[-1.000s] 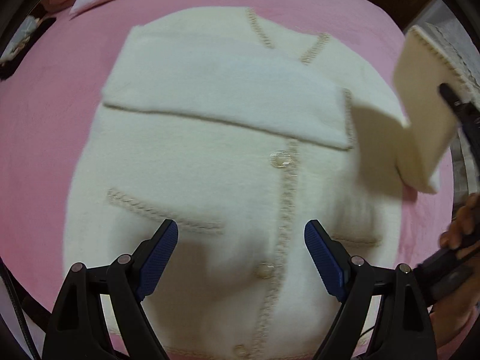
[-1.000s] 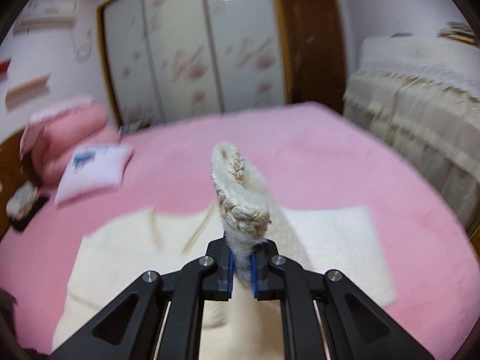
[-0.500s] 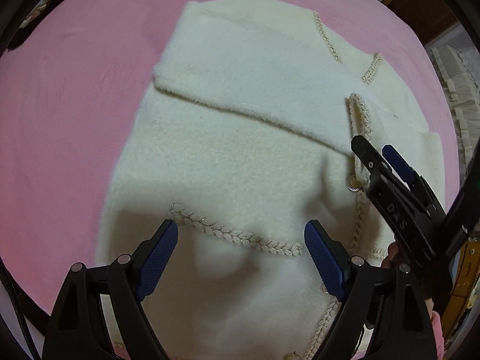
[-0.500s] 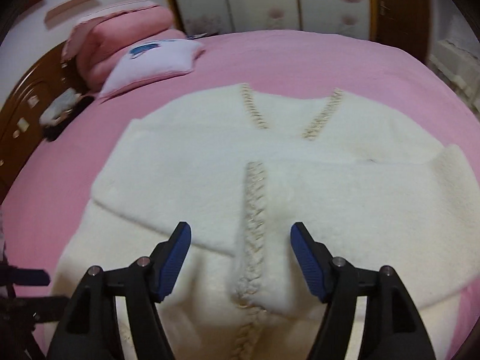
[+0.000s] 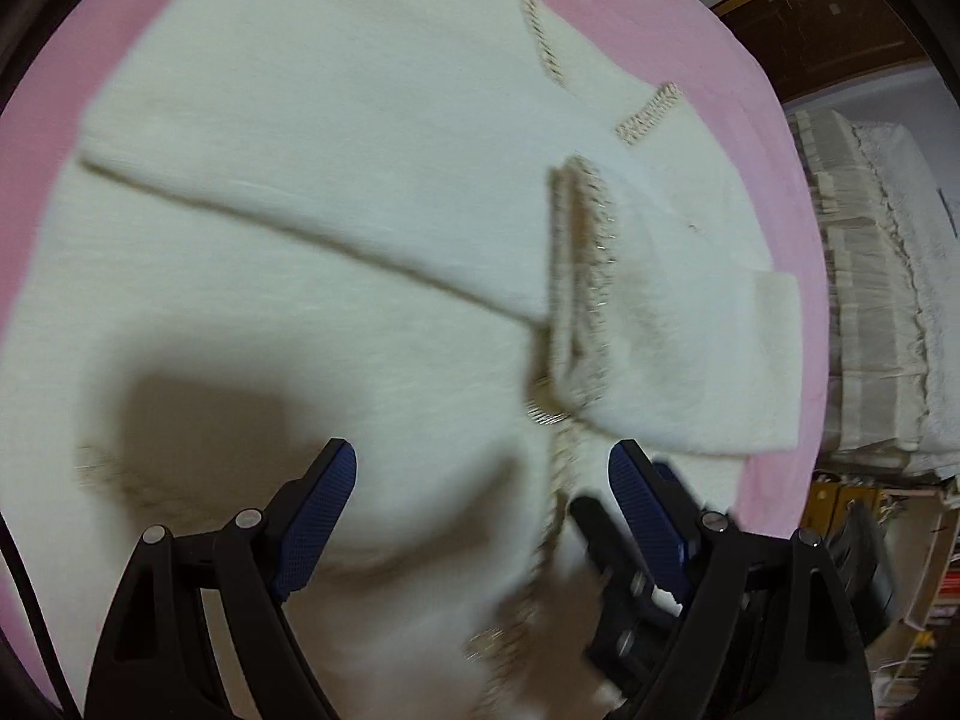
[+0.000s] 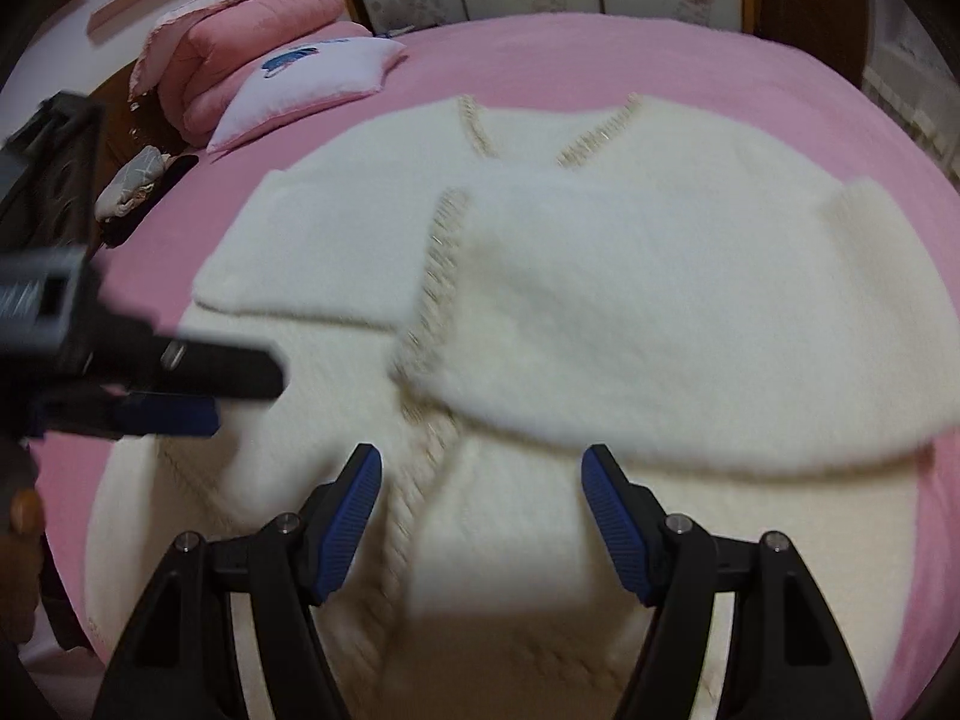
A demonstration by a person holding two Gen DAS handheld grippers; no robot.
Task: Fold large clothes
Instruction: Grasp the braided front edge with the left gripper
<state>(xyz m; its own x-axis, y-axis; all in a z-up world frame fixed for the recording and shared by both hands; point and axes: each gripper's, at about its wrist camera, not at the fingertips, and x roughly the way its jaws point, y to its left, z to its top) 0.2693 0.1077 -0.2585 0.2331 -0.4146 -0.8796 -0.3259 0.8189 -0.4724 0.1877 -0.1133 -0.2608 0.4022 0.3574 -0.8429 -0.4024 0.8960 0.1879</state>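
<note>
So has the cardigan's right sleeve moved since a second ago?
Yes. The right sleeve was held up off the bed by the right gripper; now it lies released, folded across the cardigan below the neckline.

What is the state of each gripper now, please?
Left gripper: open, holding nothing, above the cream cardigan.
Right gripper: open, jaws just opened, nothing between them; folded sleeve lies released.

Right gripper point(image 6: 480, 510): I've let go of the fluffy cream cardigan's sleeve point(image 6: 660, 324); my jaws now stand apart, empty.
Sleeve: now folded flat across the cardigan's chest.
Left gripper point(image 5: 480, 510): I've dropped closer to the hem.
</note>
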